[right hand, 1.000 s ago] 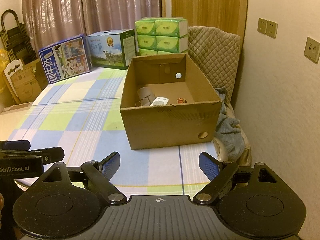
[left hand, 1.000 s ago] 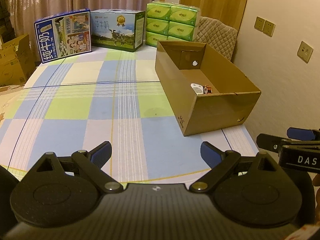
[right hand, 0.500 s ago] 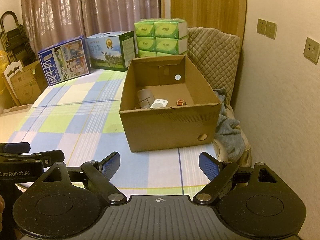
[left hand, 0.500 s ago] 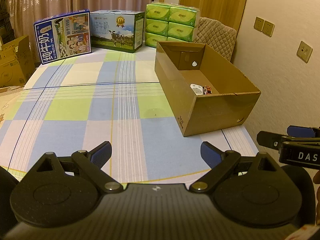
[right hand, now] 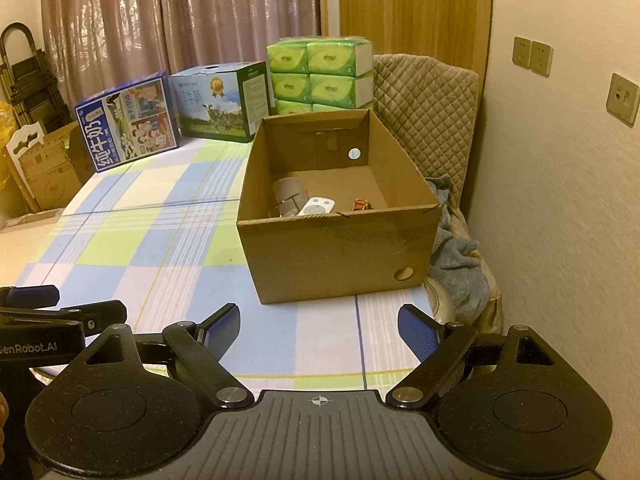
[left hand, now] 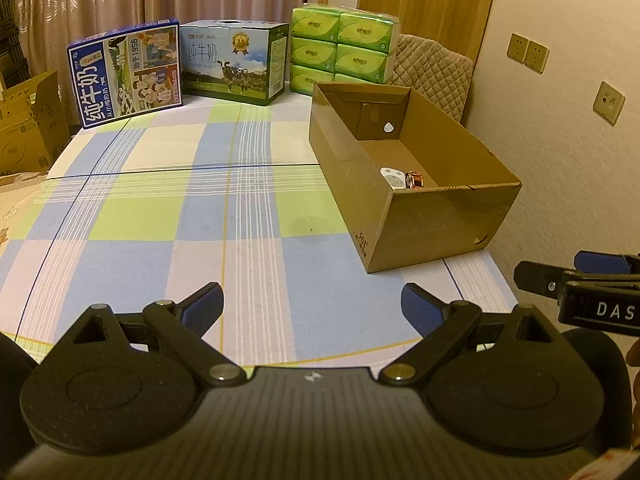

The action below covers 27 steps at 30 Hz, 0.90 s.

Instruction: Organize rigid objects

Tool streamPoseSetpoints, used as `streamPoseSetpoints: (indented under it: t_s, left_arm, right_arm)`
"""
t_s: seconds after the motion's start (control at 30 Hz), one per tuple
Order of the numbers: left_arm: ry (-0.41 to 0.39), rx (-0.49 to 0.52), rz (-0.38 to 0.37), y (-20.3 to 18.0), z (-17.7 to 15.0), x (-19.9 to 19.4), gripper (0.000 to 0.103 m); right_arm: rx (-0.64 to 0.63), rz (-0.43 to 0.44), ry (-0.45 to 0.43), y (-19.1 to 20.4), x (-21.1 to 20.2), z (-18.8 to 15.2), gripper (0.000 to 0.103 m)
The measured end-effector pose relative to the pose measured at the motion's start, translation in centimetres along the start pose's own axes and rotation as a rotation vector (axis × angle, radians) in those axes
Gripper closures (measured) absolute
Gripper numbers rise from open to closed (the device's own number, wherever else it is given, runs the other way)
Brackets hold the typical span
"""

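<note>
An open brown cardboard box point(right hand: 340, 252) stands on the right part of the checked tablecloth point(right hand: 160, 248). Inside it lie a grey cylinder point(right hand: 289, 196), a white flat device point(right hand: 318, 206) and a small orange-red object point(right hand: 361, 204). From the left wrist view only the white device point(left hand: 391, 177) and the orange-red object point(left hand: 414, 180) show over the box point(left hand: 432, 224) wall. My left gripper point(left hand: 312, 306) and my right gripper point(right hand: 319, 330) both hover open over the near edge of the cloth, short of the box, with nothing between their blue pads.
At the table's far edge stand a blue milk carton box point(left hand: 126, 70), a green-and-white milk box point(left hand: 234, 64) and stacked green tissue packs point(left hand: 344, 46). A quilted chair point(right hand: 428, 112) with a grey cloth point(right hand: 460, 264) sits right of the table, by the wall.
</note>
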<state>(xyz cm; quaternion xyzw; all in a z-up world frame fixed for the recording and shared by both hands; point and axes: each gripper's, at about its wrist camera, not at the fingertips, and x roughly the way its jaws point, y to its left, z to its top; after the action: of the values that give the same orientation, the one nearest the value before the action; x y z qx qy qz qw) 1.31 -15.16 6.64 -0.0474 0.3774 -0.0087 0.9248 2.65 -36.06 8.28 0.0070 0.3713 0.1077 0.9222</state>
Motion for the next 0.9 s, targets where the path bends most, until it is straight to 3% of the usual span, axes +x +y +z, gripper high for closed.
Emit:
streamPoseSetpoints:
  t_s: [0.9]
  left_arm:
    - [-0.03,0.002,-0.019,-0.02,-0.15,-0.44,0.009]
  right_arm:
    - [0.0,0.0,0.0,-0.07,-0.01,0.02,0.02]
